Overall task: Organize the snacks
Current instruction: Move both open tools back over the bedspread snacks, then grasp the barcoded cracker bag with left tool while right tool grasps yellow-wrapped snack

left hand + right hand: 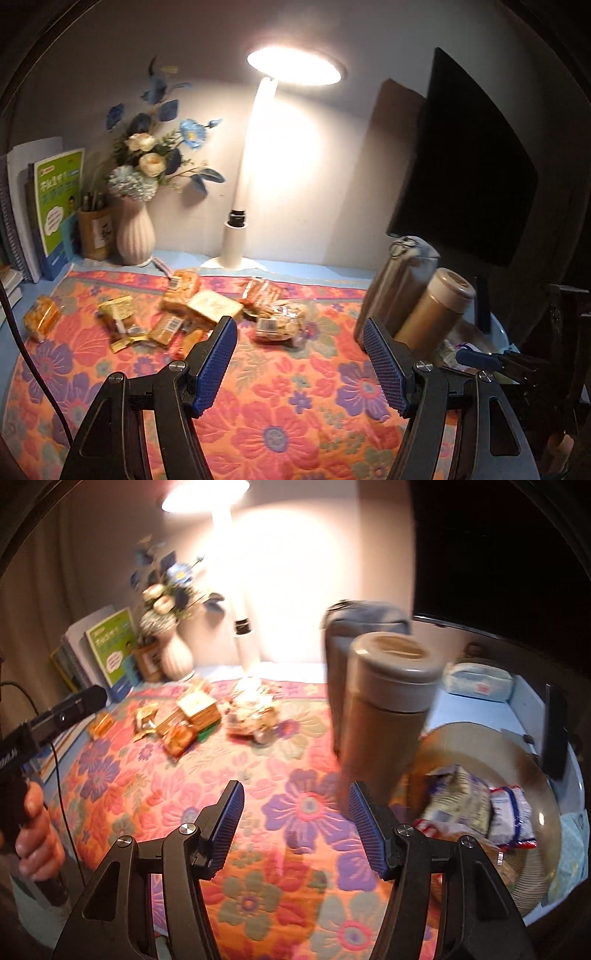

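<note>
Ahead of the left gripper (299, 334), in the left wrist view, the snacks (177, 314) lie scattered on the floral cloth (280, 406), beyond its left finger and apart from it. One clear bag (280, 319) sits nearest, just past the gap. Its jaws stand wide with nothing between them. Two flasks (436, 310) rise behind the right finger, and the lamp (240, 221) and vase (135, 234) stand at the back.

From the right wrist view, the right gripper (297, 810) also hangs open and empty over the cloth (258, 849). The snack pile (192, 716) lies well ahead and to its left. More packets (476, 805) sit in a round bowl (480, 738) just right of its right finger, behind the flask (384, 709). A hand (35, 830) grips the other tool at the left edge.
</note>
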Demonstrator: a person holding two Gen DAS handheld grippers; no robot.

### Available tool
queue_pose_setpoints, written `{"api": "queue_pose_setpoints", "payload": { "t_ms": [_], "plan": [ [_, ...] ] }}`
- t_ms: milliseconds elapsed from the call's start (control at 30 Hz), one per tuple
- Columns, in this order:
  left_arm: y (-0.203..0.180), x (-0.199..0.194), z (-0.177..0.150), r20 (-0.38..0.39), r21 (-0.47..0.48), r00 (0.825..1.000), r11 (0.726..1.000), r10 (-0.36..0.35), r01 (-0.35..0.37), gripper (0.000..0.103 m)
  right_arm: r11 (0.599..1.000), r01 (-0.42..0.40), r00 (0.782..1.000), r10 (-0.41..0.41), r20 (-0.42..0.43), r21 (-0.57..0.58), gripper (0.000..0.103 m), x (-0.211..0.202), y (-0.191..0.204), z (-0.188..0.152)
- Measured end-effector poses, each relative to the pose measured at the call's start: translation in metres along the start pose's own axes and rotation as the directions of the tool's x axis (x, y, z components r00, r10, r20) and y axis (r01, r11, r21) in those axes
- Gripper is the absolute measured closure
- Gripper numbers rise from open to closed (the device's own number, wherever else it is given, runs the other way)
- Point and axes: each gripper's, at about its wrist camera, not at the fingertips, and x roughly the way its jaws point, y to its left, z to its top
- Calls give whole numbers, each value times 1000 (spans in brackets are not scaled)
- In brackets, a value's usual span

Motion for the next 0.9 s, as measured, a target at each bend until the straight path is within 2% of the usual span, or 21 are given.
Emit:
{"api": "queue_pose_setpoints", "payload": {
  "t_ms": [133,300,467,567,600,767,900],
  "plan": [
    [53,-8,-3,11,-48,996,995,90,-89,35,998,-45,998,44,-46,-34,45,24,28,1],
    [119,-19,-9,13,-108,980,975,198,-195,35,991,-124,985,116,-124,-52,45,59,60,7],
    [181,-20,-11,-2,-141,944,935,329,-325,32,976,-209,961,192,-198,-66,45,94,93,16],
    [215,-18,-9,0,-167,918,906,396,-390,15,960,-269,941,245,-232,-79,45,115,118,24],
    [227,-16,-8,2,-174,910,896,415,-408,15,952,-293,935,265,-237,-90,45,121,127,27],
    [284,7,1,-46,-185,878,859,477,-477,15,911,-394,902,358,-243,-122,45,152,168,46],
    [334,36,6,-117,-216,871,844,477,-491,14,896,-416,897,375,-236,-155,44,178,198,64]
  ]
}}
